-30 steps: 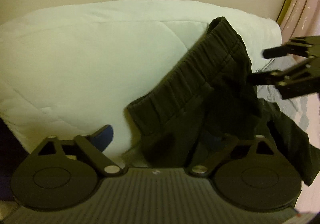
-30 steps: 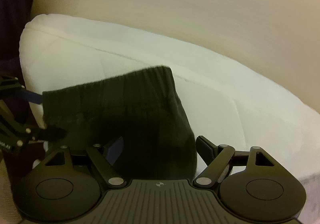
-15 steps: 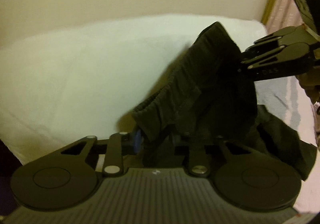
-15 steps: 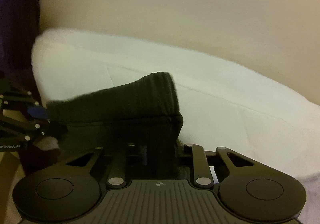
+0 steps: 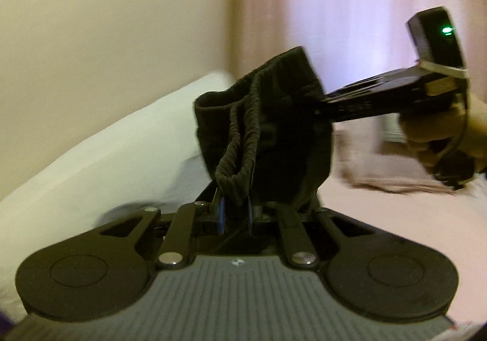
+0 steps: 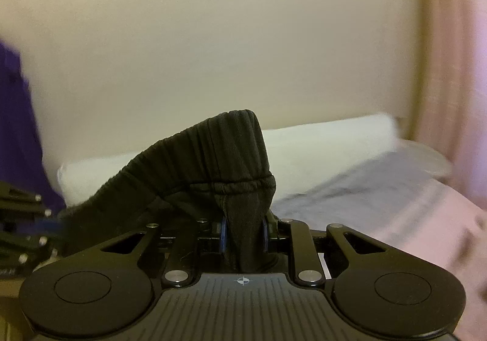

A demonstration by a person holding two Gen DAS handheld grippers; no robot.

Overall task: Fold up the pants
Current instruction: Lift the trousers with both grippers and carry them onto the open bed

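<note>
The black pants hang bunched in the air between both grippers, elastic waistband up. My left gripper is closing its jaws on a fold of the waistband, and its blue pads press the cloth. In the same view the right gripper comes in from the right, held by a hand, and bites the far side of the waistband. In the right wrist view my right gripper is shut on a thick bunch of the pants. The left gripper shows at the left edge. The pant legs are hidden below.
A white duvet lies against the cream wall on the left. Pink curtains hang behind, and a pink sheet covers the bed on the right. A grey blanket lies on the bed. A purple sleeve is at far left.
Both grippers went from open around the waistband to shut on it. They then lifted the pants off the bed and swung to the right, so the curtains came into view.
</note>
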